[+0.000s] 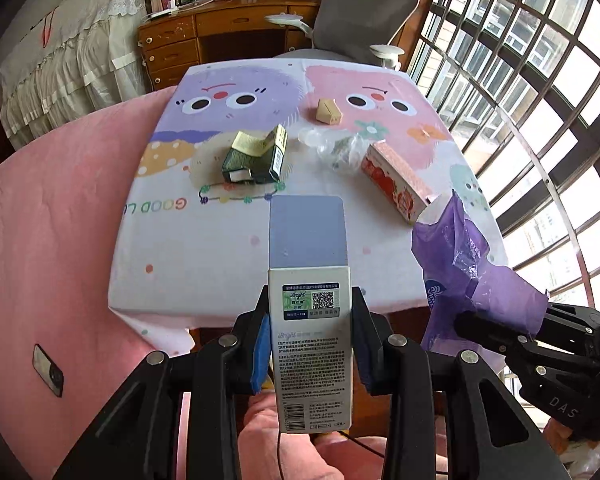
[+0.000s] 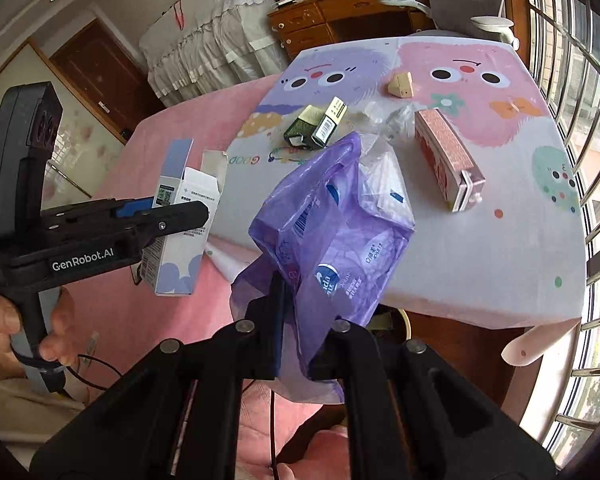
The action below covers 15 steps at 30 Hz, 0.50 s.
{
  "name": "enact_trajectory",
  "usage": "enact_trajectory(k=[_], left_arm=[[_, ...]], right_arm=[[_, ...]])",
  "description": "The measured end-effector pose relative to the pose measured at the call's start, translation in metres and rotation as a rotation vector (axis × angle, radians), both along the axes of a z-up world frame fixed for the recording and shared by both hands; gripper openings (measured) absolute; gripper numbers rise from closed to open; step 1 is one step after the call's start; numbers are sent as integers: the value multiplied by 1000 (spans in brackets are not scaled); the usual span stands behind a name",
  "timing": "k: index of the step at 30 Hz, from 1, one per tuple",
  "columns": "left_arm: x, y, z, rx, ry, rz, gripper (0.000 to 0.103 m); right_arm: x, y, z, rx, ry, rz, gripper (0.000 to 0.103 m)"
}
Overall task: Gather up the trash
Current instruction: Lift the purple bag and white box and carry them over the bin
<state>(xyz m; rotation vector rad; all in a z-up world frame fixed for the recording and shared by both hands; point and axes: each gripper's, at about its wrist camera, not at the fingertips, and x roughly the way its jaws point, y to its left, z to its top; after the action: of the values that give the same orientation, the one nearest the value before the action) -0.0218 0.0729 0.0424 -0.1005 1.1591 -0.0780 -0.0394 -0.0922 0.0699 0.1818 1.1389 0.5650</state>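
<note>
clamped in the left gripper (image 1: 310,344), closest to the lens, is a tall white-and-blue carton (image 1: 308,308), its long axis running straight out along the fingers and its top flap open in the right wrist view. the right gripper (image 2: 300,320) is closed on the lower edge of a purple plastic bag (image 2: 332,240), which stands up from it with its mouth gaping toward the desk (image 2: 500,264) and already shows packaging inside. what the coming move turns on, as i judge it, is that the bag lies to the right of the carton and a little ahead, near but not touching, both hanging over the desk's near edge above the pink bedding (image 1: 60,220); the carton's far end needs to swing rightward and tip into the mouth. left on the desk, largest first: a pink strawberry-print box (image 1: 396,178) lying just beyond the bag, a dark green packet (image 1: 256,156) with its lid torn open, a crumpled clear wrapper (image 1: 336,146) between those two, and a small beige wedge box (image 1: 328,112) farthest back. the right gripper is nearer the pink box, the left nearer the green packet.
</note>
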Motion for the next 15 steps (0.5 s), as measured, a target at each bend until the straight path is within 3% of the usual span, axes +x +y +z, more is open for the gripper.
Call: enact_trajectory(k=[3,9,15], left_arm=[[-24,-3,-21,-9,58,-13,34],[-28,-2,-73,-22,143,-55,35],[-30,-8,-171,-25,233,-110,35]], right_arm=[[-22,-2,-19,-14,39,-2,5],[-26,7,-72,-59,151,-21,5],[-25,17,-181,-122,250,-57,5]])
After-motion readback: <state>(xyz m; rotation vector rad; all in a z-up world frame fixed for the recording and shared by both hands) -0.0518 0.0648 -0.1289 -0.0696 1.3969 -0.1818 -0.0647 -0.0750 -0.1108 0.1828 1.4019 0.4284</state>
